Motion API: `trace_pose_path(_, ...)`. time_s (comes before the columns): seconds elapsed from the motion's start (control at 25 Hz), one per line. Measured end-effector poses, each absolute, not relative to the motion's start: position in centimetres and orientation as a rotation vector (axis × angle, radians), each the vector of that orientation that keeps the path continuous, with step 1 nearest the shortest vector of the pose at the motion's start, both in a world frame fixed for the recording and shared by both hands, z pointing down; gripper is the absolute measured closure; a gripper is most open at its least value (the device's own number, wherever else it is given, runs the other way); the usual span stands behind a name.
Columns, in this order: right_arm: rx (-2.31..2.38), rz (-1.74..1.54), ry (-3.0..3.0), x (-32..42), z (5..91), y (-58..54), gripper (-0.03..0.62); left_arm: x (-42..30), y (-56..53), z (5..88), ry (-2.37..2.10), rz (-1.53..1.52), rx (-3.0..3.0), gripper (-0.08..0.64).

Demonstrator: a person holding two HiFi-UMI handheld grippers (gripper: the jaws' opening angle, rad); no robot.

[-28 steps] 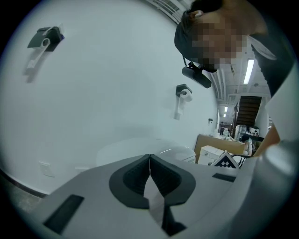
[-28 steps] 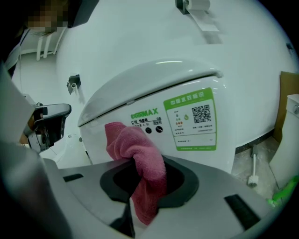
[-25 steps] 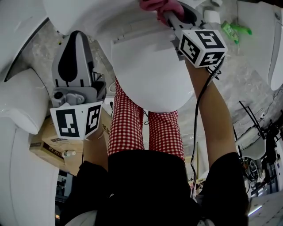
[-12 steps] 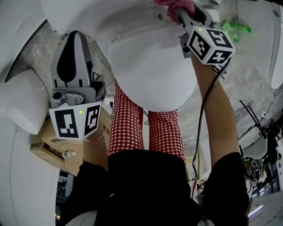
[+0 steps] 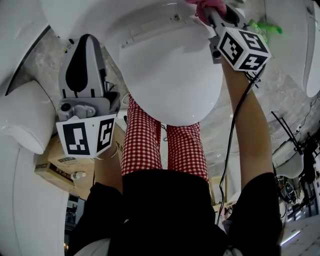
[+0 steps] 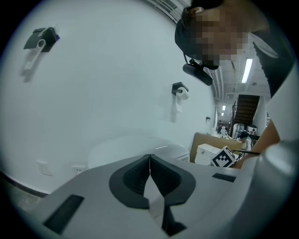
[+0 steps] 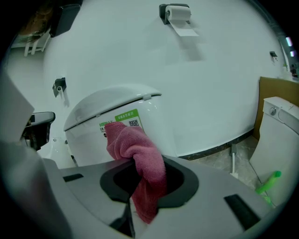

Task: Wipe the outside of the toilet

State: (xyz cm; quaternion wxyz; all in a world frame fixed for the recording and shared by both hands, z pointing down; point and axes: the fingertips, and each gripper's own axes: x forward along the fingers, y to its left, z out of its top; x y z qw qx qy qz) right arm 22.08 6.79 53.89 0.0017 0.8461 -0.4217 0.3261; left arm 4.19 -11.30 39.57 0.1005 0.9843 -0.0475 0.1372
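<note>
A white toilet [image 5: 165,70] with its lid down fills the top middle of the head view; its tank [image 7: 112,116] with a green label stands ahead in the right gripper view. My right gripper [image 5: 212,15] is at the toilet's back right, shut on a pink cloth [image 7: 138,161] that bunches out toward the tank; the pink cloth [image 5: 206,7] shows at the head view's top edge. My left gripper [image 5: 82,75] is held off to the toilet's left, jaws shut with nothing between them [image 6: 149,172], pointing at a white wall.
Another white toilet [image 5: 22,120] stands at the left, with cardboard boxes [image 5: 55,165] below it. A green brush [image 7: 267,182] lies on the floor right of the tank beside another white fixture [image 7: 280,130]. Paper roll holders [image 7: 175,11] hang on the wall.
My right gripper has moved with the pink cloth up and to the right along the toilet's back, toward the tank. The left gripper has stayed where it was.
</note>
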Motion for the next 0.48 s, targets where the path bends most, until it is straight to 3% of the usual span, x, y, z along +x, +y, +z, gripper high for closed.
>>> trace_pose_path(0.48,2.578,0.918,-1.288,22.3,53.0,8.6,0.494,4.0,-10.8,40.0,-0.167,0.414,2.904,0.549)
